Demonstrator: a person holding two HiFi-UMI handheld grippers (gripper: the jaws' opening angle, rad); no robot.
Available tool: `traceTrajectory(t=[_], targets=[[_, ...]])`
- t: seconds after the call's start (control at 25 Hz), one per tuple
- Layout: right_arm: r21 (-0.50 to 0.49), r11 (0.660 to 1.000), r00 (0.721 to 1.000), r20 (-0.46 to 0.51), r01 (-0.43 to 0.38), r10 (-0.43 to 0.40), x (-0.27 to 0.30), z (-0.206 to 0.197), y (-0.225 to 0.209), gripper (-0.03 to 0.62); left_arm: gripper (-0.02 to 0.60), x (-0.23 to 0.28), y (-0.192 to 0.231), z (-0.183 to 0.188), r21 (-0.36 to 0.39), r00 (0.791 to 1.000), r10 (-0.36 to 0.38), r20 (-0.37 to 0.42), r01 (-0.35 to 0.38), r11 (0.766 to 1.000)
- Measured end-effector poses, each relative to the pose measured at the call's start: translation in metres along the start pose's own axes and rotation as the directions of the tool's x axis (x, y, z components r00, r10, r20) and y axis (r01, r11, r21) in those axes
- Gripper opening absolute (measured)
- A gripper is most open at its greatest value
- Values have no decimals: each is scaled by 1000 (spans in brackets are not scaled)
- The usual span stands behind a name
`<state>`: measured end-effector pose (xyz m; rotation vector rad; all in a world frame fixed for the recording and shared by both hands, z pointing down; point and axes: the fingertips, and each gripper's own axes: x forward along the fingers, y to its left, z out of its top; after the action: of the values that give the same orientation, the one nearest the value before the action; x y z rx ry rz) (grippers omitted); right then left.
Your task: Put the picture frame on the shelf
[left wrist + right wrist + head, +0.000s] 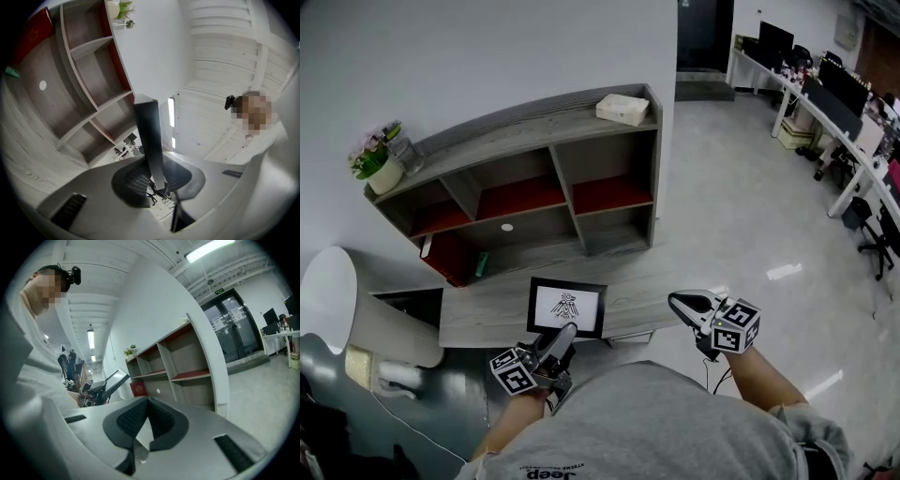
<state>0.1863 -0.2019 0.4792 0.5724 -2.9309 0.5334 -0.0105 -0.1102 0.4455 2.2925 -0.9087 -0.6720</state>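
The picture frame (567,307), black with a white drawing in it, is held upright in front of me over the grey ledge (487,305) at the foot of the shelf (609,131). My left gripper (560,339) is shut on the frame's lower edge. In the left gripper view the frame's black edge (149,136) runs up between the pads of the left gripper (158,176). My right gripper (686,304) hangs to the frame's right, shut and empty, and its pads meet at the tip (147,401). The right gripper view shows the frame (114,381) at the left, short of the shelf (187,359).
On the shelf's top stand a white tissue box (622,109) and a potted plant (375,161). A red box (450,258) fills a lower left compartment. A white round shade (337,300) is at my left. Office desks with monitors (834,94) line the right side.
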Motion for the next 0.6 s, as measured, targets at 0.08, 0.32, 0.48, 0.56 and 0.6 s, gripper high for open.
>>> traceTrajectory(t=[0.08,0.32,0.48,0.56,0.6], targets=[[6,1000,1000,-1,2,-2,-1,0,-12,20,83,13,5,-2,-7,1000,-4,-8,4,1000],[20,1000,1000,-9,18,-18,16,5,-44,20,83,47,32,4,-39,999,-33,-31,32,999],[27,999,999,-15,46,-46,40,14,-63,20,83,65,60,22,-60,997,-66,-51,63,996],[20,998,998,-15,63,-63,54,21,-68,20,83,70,75,35,-66,994,-85,-65,81,994],[18,997,997,-12,73,-73,61,25,-70,20,83,72,83,42,-71,993,-95,-73,90,993]])
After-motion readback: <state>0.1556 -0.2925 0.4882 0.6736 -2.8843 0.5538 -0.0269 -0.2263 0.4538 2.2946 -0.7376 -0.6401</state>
